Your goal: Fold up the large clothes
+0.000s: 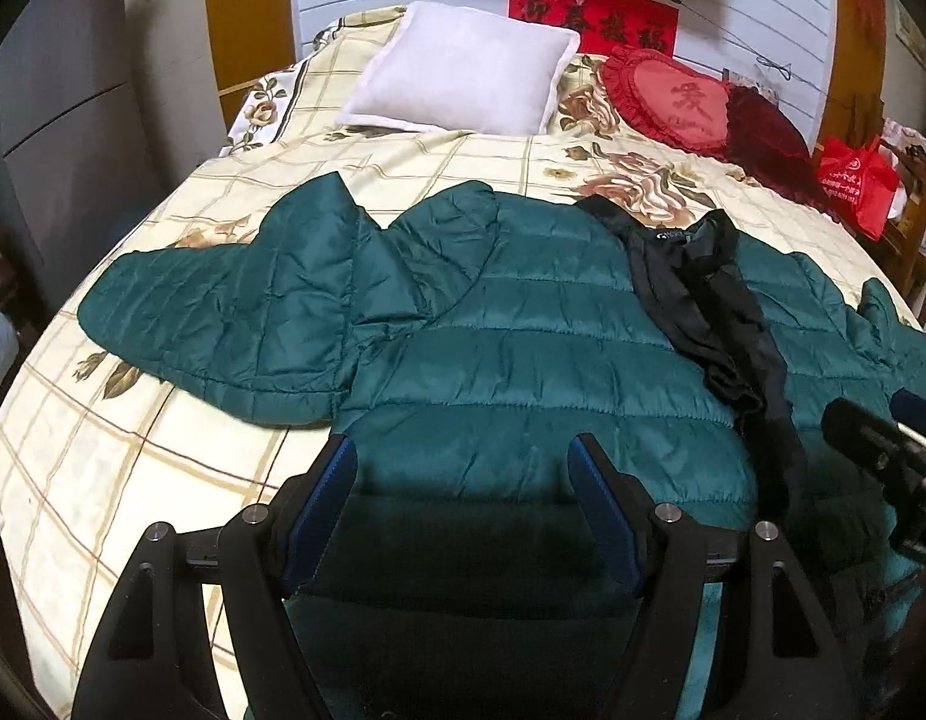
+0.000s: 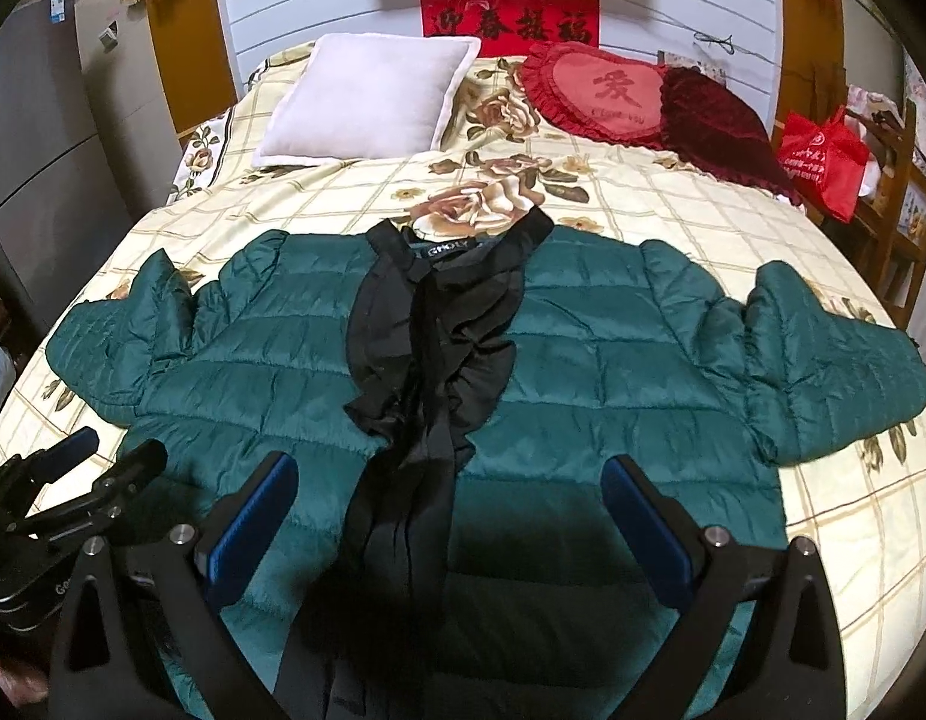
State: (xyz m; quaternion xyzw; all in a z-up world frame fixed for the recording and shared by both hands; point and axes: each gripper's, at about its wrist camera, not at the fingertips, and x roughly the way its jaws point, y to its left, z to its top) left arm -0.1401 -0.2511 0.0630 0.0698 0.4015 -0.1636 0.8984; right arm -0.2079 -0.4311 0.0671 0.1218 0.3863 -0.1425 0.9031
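A dark green quilted puffer jacket (image 2: 613, 360) lies spread flat on the bed, front up, collar toward the pillows, both sleeves out to the sides. Its black lining (image 2: 439, 324) shows along the open front. In the left wrist view the jacket (image 1: 511, 348) fills the middle, its left sleeve (image 1: 223, 312) stretched left. My left gripper (image 1: 463, 456) is open and empty above the jacket's left hem. My right gripper (image 2: 451, 480) is open and empty above the hem at the middle. Each gripper shows at the edge of the other's view.
The bed has a cream floral checked cover (image 2: 703, 204). A white pillow (image 2: 367, 102), a red heart cushion (image 2: 601, 90) and a dark red cushion (image 2: 721, 126) lie at the head. A red bag (image 2: 823, 156) sits on a wooden stand to the right. A grey cabinet (image 2: 37, 138) stands left.
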